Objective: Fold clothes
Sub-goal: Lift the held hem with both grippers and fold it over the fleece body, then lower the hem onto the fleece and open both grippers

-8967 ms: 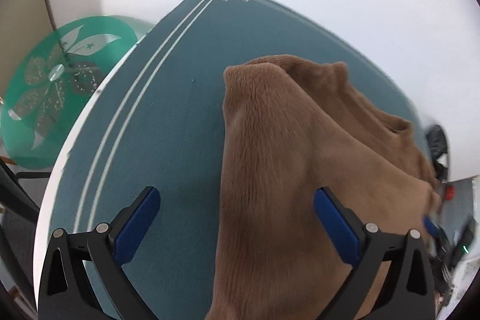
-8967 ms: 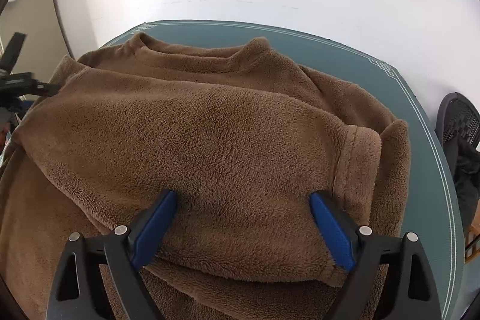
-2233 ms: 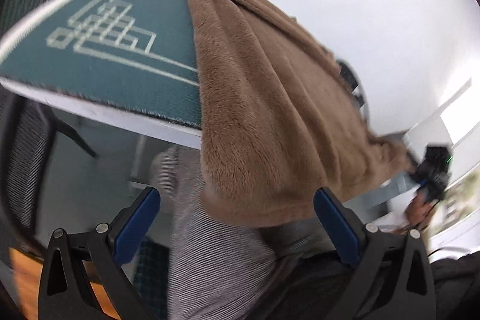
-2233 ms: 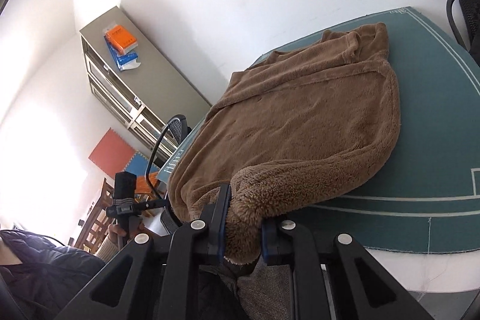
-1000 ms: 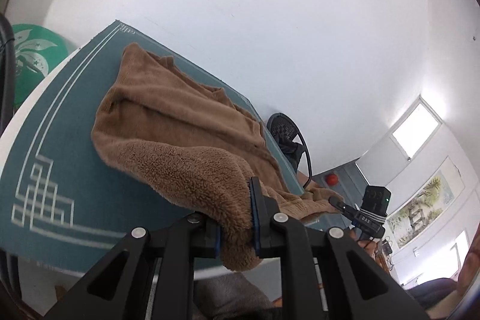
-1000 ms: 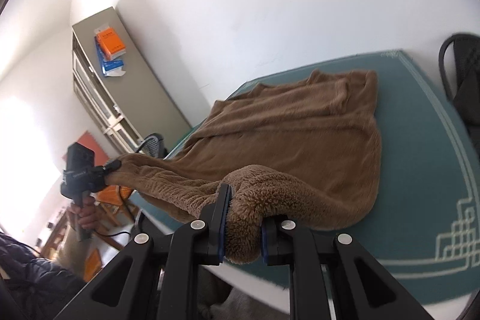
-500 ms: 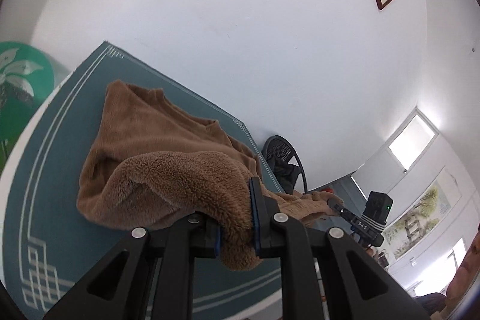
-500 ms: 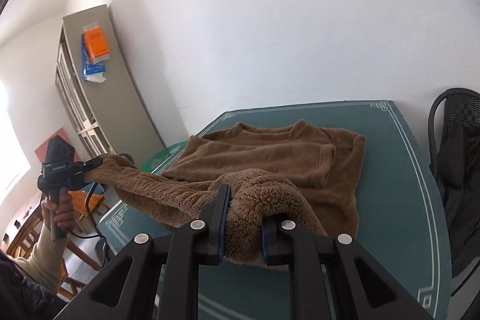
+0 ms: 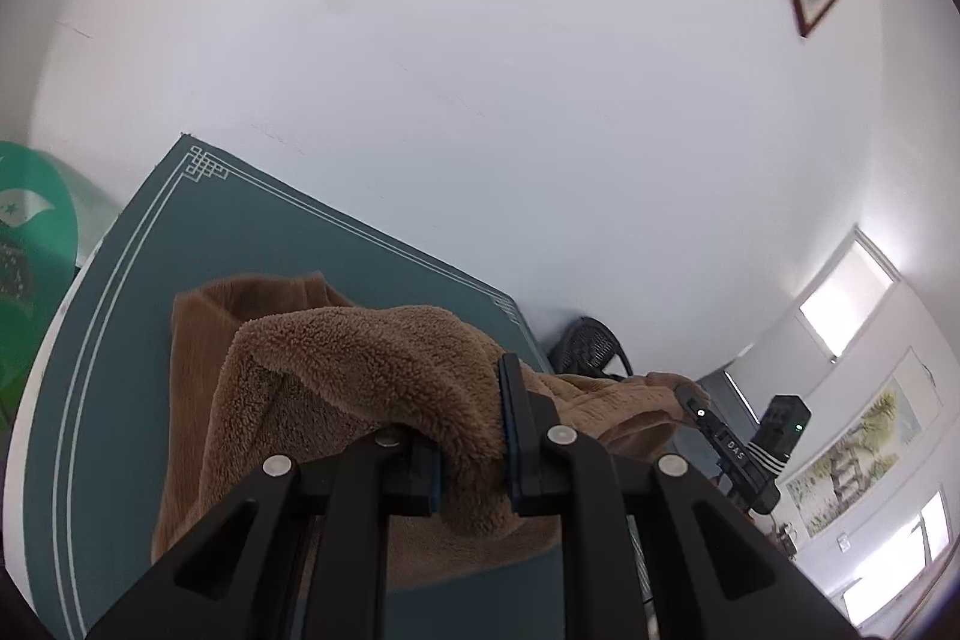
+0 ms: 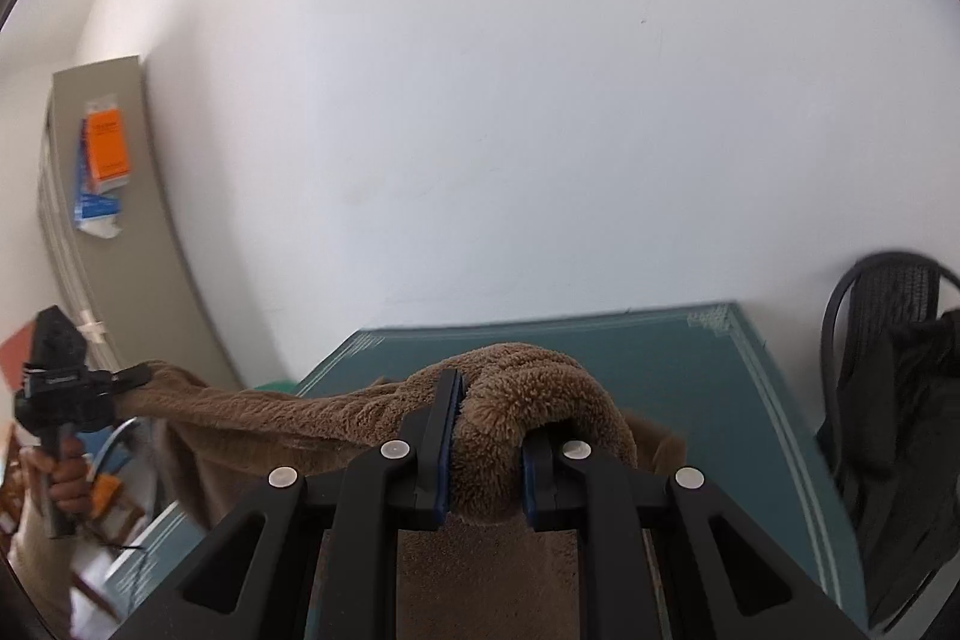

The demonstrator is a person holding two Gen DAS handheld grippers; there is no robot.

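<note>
Both hands are up over the bench [image 9: 150, 280], its top a flat teal mat with thin pale border lines and a knot pattern worked into the corner; the brown fleece sweater [image 9: 360, 370] is thick and nubbly, a curly pile like sheepskin, and it hangs in a soft sagging span between the two tools; the left hand-held gripper [image 9: 471, 436] is clenched on a fat roll of that fleece, black angular fingers with blue pads pinching it tight; the right hand-held gripper [image 10: 486, 436] is clamped the same way, a rounded hump of pile bulging up over its pads; below the lifted edge the rest of the sweater lies on the mat, smoother and flatter there, a ribbed edge showing toward the far wall; in the right wrist view the left hand-held gripper [image 10: 135, 375] appears at the far left, a hand [image 10: 66, 472] wrapped round its handle; a black mesh chair [image 10: 888, 316] stands just beside the bench's right edge.
</note>
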